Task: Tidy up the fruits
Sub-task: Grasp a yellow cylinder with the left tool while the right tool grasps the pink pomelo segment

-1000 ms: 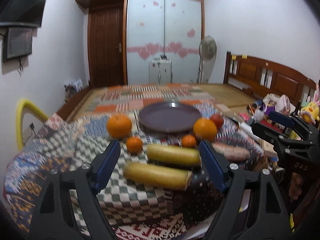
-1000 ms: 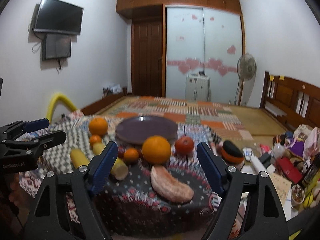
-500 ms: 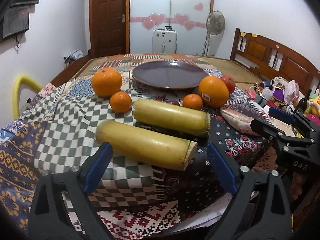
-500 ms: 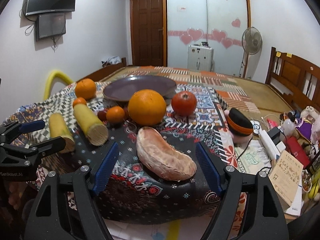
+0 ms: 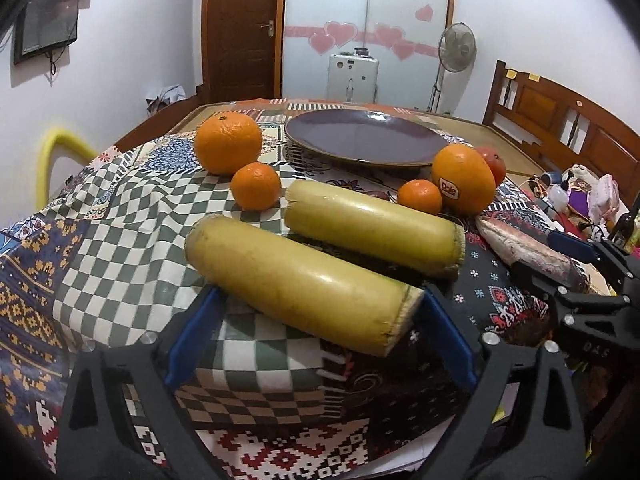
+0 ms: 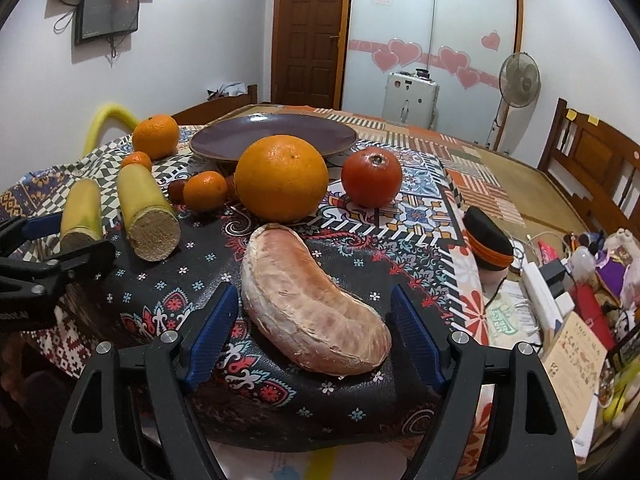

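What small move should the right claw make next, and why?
Probably close on the pomelo segment. The right claw already straddles it with open jaws and small gaps on both sides, and the purple plate where the fruit likely belongs is bare.

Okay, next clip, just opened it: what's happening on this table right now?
A person holds a gripper in each hand over fruit laid out by an empty plate. The left gripper straddles the nearer yellow sugarcane piece, jaws closing, pads not yet pressing. The right gripper is open around a peeled pomelo segment, not gripping. Oranges, tangerines and a red fruit lie untouched.
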Tool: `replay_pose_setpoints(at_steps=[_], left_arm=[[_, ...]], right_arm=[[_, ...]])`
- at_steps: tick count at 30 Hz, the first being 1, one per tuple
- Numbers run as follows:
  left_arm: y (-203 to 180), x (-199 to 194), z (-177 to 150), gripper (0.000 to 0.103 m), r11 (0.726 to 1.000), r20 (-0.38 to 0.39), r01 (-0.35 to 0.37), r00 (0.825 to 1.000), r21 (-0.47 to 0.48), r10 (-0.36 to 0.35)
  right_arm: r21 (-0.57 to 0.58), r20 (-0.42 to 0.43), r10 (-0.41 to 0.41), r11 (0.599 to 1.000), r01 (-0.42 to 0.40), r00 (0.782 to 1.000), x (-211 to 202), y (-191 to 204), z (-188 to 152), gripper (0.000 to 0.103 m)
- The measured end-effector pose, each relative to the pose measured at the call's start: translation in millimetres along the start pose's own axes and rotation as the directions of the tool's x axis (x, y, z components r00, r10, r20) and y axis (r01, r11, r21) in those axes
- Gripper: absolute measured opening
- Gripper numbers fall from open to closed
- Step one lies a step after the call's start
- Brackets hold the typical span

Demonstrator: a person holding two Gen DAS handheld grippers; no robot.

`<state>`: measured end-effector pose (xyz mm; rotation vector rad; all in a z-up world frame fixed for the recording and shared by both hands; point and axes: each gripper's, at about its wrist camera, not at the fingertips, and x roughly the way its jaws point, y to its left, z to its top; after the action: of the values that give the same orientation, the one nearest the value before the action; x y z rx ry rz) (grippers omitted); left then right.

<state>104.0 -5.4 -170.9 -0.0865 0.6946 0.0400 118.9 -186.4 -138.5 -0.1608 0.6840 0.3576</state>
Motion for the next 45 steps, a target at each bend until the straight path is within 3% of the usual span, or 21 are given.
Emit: replay_pose_setpoints(at_steps=[3,14,17,25,29,35,45], left_arm=[[7,-5,-1,0.078,1.000,-0.006,0.003,1.000,0.018,-0.003],[54,-27,-5,0.040,0.999,-0.005,-0.034,0.999,0.007,0.034],[69,-29,-6,0.036,0.999,-0.011,-0.032,0.999,-0.011,0.032],[78,-33,4,0.036,0.999,-0.039,-0.012,0.999,0.029,0.014],[78,-30,19,0.053,0.998,-0.031,-0.019,0.999,0.053,0.021],[72,-11,44,0.053,0.993,-0.041,-0.034,0.998,0.109,0.039],[74,24,57,0.053,0.990,-0.104,-0.041,0.993,0.133,0.055]], right_arm=[[0.018,0.000,0.031,0.999,-0.031,1.000,0,-4,0,0.069],[0.019,-0.006,0.023,1.000,-0.023,1.000,-1,-1,1,0.066],[0.027,-0.013,0.027,0.999,-0.027,1.000,-1,-3,2,0.066],[0.036,-0.031,0.039,0.999,-0.038,0.999,-2,-8,1,0.065],[0.044,-0.028,0.032,0.999,-0.031,0.999,-3,-11,0,0.065],[0.055,-0.019,0.036,0.998,-0.035,0.999,-5,-14,1,0.064],[0.060,0.012,0.038,0.997,-0.038,0.999,-11,-18,2,0.064]])
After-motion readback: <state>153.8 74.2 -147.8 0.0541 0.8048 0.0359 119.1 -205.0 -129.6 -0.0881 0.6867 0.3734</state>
